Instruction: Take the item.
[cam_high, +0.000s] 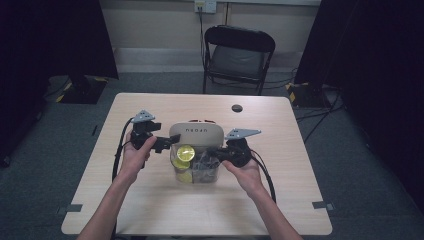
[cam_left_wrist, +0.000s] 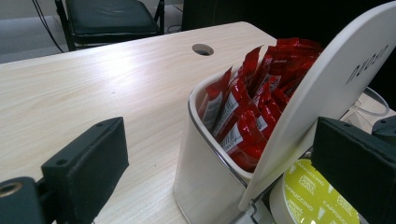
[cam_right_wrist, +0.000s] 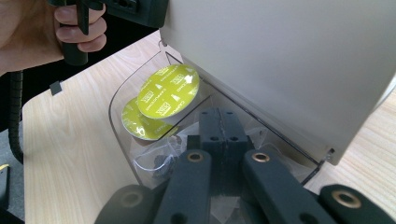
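1. Reaching in from the bottom of the high view, both forearms angle toward the middle of the frame, and each hand grips its tool on either side of the container (cam_high: 196, 150) at the centre of the wooden surface (cam_high: 150, 200).
2. Left gripper (cam_high: 171, 139) sits at centre-left of the high view, pointing right toward the beige lid (cam_high: 196, 134); right gripper (cam_high: 212, 152) sits at centre-right, pointing left into the clear front compartment (cam_right_wrist: 135, 154).
3. Yellow-green capsules (cam_right_wrist: 163, 98) lie in that clear compartment, just left of and beyond the right fingers (cam_right_wrist: 219, 130) in the right gripper view; red sachets (cam_left_wrist: 252, 98) fill the rear compartment, between the left fingers (cam_left_wrist: 88, 158) in the left gripper view.
4. Left fingers stand spread wide, straddling the container's corner and lid edge; whether they touch it I cannot tell.
5. Right fingers are pressed together, pad against pad, low in the clear compartment among crumpled clear wrappers (cam_right_wrist: 159, 163), and I cannot tell whether anything is pinched between them.
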